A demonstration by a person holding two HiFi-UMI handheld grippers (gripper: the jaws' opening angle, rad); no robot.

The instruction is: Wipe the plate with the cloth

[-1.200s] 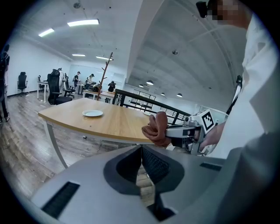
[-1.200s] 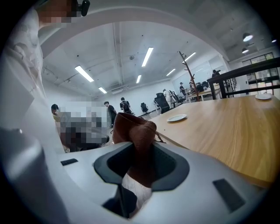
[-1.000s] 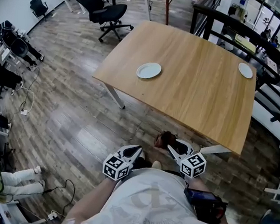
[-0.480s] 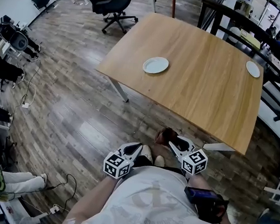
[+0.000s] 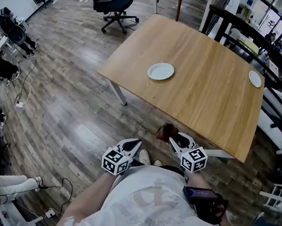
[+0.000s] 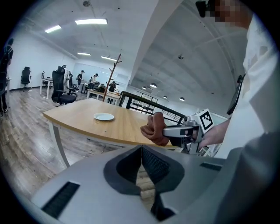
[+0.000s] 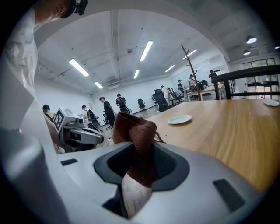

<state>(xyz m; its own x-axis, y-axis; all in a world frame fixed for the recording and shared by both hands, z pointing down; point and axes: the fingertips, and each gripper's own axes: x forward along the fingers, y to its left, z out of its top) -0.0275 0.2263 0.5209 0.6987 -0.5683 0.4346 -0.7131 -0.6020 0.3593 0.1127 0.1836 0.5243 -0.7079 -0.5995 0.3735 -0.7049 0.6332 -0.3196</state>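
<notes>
A white plate (image 5: 161,71) lies on the wooden table (image 5: 203,99), toward its left side; it also shows far ahead as the plate (image 6: 104,116) and the plate (image 7: 180,119). My right gripper (image 5: 174,138) is shut on a bunched brown cloth (image 5: 165,132), held below the table's near edge, well short of the plate. The cloth (image 7: 133,131) fills the right gripper (image 7: 140,162). My left gripper (image 5: 131,145) hangs beside it over the floor. The left gripper (image 6: 141,151) is shut with nothing in it, and it sees the cloth (image 6: 154,129) to its right.
A second white plate (image 5: 255,78) sits at the table's far right edge. A black office chair (image 5: 109,2) stands beyond the table's left corner. Dark railings (image 5: 250,44) run behind the table. Gear and cables (image 5: 4,69) line the left wall over the wood floor.
The head view has shifted slightly, so the table and plate sit a little further right. Both grippers stay low in front of the body, the right still holding the cloth.
</notes>
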